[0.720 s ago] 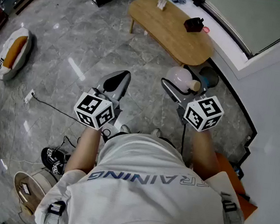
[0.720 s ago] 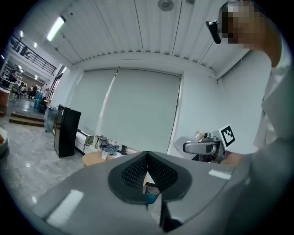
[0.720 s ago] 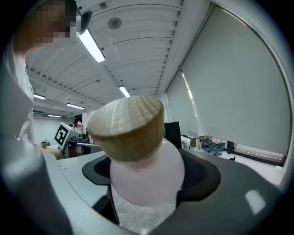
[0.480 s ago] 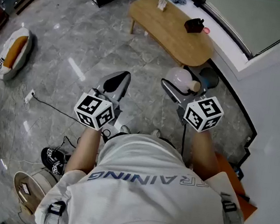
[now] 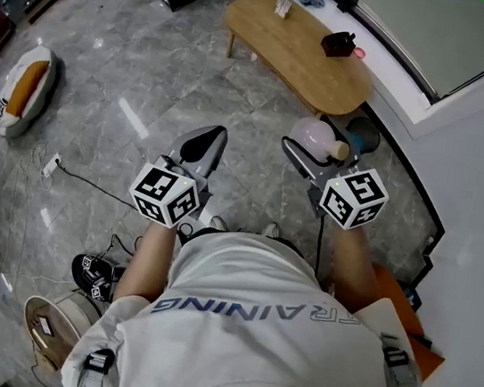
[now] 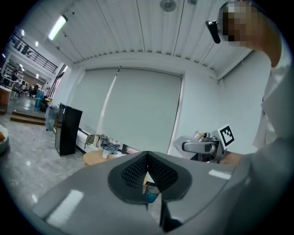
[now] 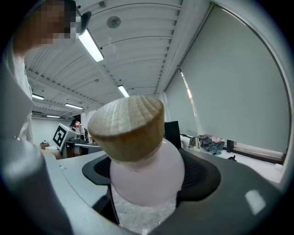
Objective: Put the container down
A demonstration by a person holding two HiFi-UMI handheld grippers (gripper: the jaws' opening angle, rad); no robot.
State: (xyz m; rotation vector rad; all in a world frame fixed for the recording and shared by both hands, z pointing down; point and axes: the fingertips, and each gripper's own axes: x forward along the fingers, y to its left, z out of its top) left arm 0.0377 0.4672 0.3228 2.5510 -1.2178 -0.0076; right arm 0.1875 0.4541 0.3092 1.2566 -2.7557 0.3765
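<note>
Your right gripper clamps the smooth round container at its belly, likely fragile and slippery, so hold below the cork

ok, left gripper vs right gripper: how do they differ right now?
Left gripper has its fingers together; right gripper has its fingers wide apart. Left gripper is empty; right gripper grips a pale pink round container with a cork stopper. Both are the same grey build.
</note>
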